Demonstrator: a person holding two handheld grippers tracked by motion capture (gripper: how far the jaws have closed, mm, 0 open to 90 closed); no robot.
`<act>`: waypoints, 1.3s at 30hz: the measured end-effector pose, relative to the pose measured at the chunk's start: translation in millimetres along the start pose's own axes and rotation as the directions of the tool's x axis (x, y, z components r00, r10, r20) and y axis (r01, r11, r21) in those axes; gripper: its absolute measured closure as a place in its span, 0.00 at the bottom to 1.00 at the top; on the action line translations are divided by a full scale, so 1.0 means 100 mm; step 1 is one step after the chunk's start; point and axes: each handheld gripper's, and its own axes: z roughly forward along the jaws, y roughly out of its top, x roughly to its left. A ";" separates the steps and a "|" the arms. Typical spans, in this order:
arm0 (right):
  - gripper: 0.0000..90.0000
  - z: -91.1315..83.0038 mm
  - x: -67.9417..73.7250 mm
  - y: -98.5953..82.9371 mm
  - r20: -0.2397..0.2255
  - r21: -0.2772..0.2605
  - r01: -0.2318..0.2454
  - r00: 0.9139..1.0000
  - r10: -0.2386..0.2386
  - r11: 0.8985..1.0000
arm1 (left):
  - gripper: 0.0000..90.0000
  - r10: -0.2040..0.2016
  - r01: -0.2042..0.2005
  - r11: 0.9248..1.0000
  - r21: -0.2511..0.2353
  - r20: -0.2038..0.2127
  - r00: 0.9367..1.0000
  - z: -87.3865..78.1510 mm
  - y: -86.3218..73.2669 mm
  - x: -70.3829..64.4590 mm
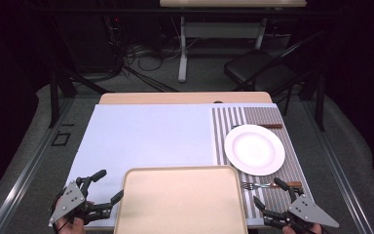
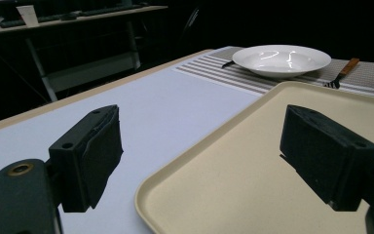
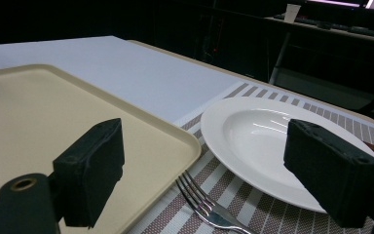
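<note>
Both tongs, left (image 1: 103, 186) and right (image 1: 269, 197), stand released beside the stiff, light beige tray (image 1: 181, 202); its raised side rims look best to grip.

Tray (image 1: 181, 201) sits at near centre of the surface (image 1: 146, 134), placemat (image 1: 258, 117) along the right side. Plate (image 1: 254, 149) on the placemat, fork (image 1: 268, 185) just near of it, right of the tray's far corner; another utensil (image 1: 268, 126) lies behind the plate. Left hand-held gripper (image 1: 108, 187) at the tray's left edge, right hand-held gripper (image 1: 268, 192) at its right, by the fork.
</note>
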 end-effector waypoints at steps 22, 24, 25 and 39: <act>0.16 0.09 -0.01 -0.02 0.061 0.077 0.054 0.996 -0.059 0.996 | 0.17 -0.007 0.007 1.000 0.012 -0.033 0.999 -0.01 0.00 0.01; 0.16 0.08 0.02 0.01 0.063 0.044 0.026 0.998 -0.029 0.999 | 0.17 -0.006 0.006 1.000 0.008 -0.035 0.999 -0.02 0.00 0.01; 0.16 0.07 0.03 0.02 0.051 0.043 0.026 0.998 -0.028 0.999 | 0.17 -0.007 0.007 1.000 0.004 -0.032 0.999 -0.02 0.00 0.01; 0.19 0.03 -0.21 0.06 0.035 0.059 0.021 0.999 -0.023 0.998 | 0.17 -0.009 0.010 1.000 0.028 -0.041 0.999 -0.05 -0.03 0.00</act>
